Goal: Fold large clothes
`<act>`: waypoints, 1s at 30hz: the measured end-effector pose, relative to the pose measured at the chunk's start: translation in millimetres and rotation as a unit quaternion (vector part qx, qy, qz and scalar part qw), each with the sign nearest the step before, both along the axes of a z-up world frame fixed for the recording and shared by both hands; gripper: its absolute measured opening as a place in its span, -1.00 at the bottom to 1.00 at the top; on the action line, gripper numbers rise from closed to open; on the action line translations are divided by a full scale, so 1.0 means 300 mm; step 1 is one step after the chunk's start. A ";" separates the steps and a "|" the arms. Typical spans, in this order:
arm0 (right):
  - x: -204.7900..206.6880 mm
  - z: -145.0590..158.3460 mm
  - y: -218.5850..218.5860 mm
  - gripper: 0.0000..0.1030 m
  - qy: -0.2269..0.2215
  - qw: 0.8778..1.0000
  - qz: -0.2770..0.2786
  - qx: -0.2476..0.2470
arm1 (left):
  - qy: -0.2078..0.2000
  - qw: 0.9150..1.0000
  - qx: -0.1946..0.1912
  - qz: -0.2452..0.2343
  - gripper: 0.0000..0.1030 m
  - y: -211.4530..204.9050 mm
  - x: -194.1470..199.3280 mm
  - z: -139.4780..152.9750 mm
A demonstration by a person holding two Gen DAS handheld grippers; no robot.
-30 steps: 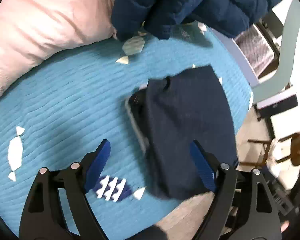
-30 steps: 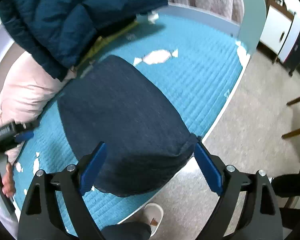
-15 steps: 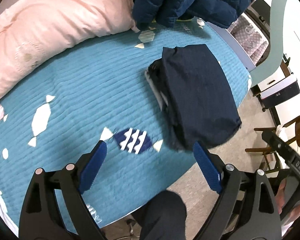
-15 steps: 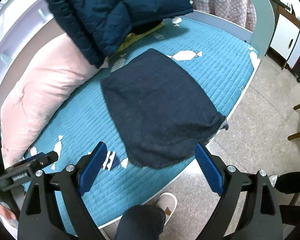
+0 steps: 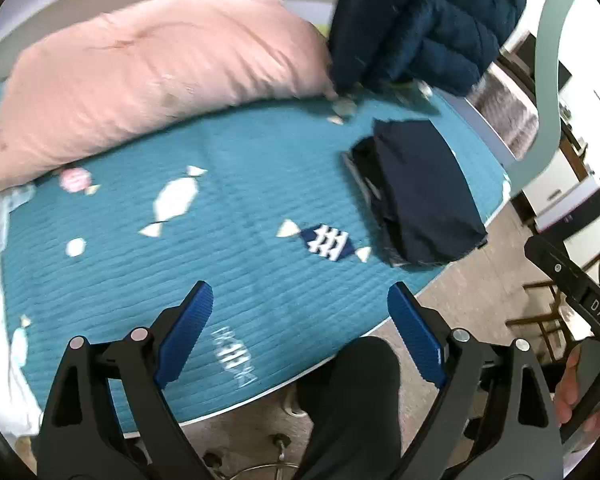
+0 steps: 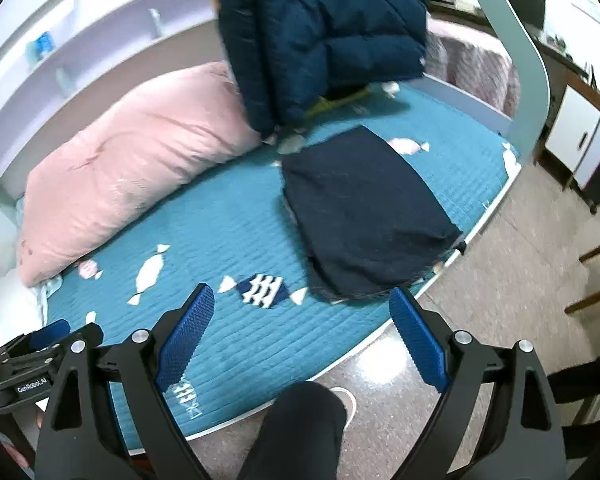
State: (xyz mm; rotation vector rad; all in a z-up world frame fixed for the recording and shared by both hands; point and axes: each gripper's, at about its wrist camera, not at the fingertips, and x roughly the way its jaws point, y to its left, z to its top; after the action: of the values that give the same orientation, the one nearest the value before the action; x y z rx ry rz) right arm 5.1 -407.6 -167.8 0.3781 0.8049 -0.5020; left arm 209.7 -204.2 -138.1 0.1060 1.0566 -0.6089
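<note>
Bed: covered w/ a teal quilted spread carrying a candy print; the rounded front edge overhangs a speckled floor. A curved pale-green footboard is seen at the far right end.

Pink duvet: bunched along the back of the bed, against the wall side, w/ lilac shelves behind it in the right wrist view.

Puffer jacket: dark blue, quilted, hung or draped above the far end of the bed; its lower edge is just beside the duvet's end and near the folded garment.

Folded garment: navy, folded into a compact rectangular stack, laid flat on the spread near the bed's front edge toward the footboard end. Layered edges are visible on its left side in the left wrist view. One corner reaches the bed's edge. It is touched by neither gripper.

Left gripper: blue-padded fingers spread wide, nothing between them; held above the bed's front edge, well apart from the garment. Its body is also seen at lower left of the right wrist view.

Right gripper: fingers likewise spread wide, nothing gripped; positioned over the front edge of the bed, near but clear of the garment. Its handle and the hand on it appear at lower right of the left wrist view.

Person's leg: dark trousers, seen below both grippers, w/ a light shoe on the floor.
</note>
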 end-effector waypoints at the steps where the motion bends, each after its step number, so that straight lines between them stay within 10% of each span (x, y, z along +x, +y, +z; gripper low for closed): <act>1: -0.006 0.008 0.024 0.67 -0.004 1.000 0.004 -0.003 | -0.008 1.000 0.000 0.006 0.74 0.028 -0.012 0.013; 30: -0.122 0.219 0.580 0.67 -0.136 0.979 0.104 -0.107 | -0.211 0.967 -0.023 0.140 0.80 0.577 -0.364 0.363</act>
State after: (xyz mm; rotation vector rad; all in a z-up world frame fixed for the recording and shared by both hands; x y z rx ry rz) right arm -31.5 -233.6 -102.0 0.1557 0.5112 -0.3272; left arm 100.5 -31.3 -29.1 0.0408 0.6280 -0.3329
